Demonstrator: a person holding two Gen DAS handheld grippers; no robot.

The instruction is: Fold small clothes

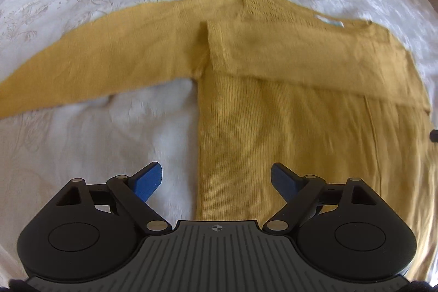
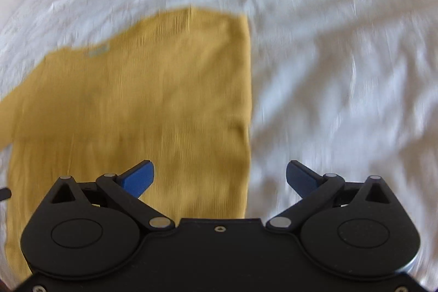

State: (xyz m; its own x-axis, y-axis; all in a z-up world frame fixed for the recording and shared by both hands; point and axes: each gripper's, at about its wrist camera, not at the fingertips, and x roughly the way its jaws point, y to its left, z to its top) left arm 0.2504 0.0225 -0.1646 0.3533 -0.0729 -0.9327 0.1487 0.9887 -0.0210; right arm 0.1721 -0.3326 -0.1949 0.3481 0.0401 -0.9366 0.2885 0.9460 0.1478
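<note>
While both grippers hang steeply over the bed, neither holds anything. Left gripper (image 1: pixel 216 182): jaws wide apart, blue pads bare, straddling the sweater's (image 1: pixel 287 127) left side edge — one pad over white bedspread (image 1: pixel 95 141), the other over knit. Right gripper (image 2: pixel 220 178): jaws equally wide, empty, straddling the opposite side edge.

Sweater lies flat on the bedspread, directly below and ahead of both tools, neck label (image 1: pixel 328 21) at the far end, hem toward the grippers; body's long axis runs away from them. One sleeve (image 1: pixel 314 64) is already folded across the chest. The other sleeve (image 1: pixel 95 56) stretches out flat to the left, long axis crosswise — left gripper is nearer, so the next fold likely falls to it.

Materials: mustard fine-rib knit, limp, open-stitch yoke; bedspread white, crinkled, faint floral pattern. Right view blurred.
</note>
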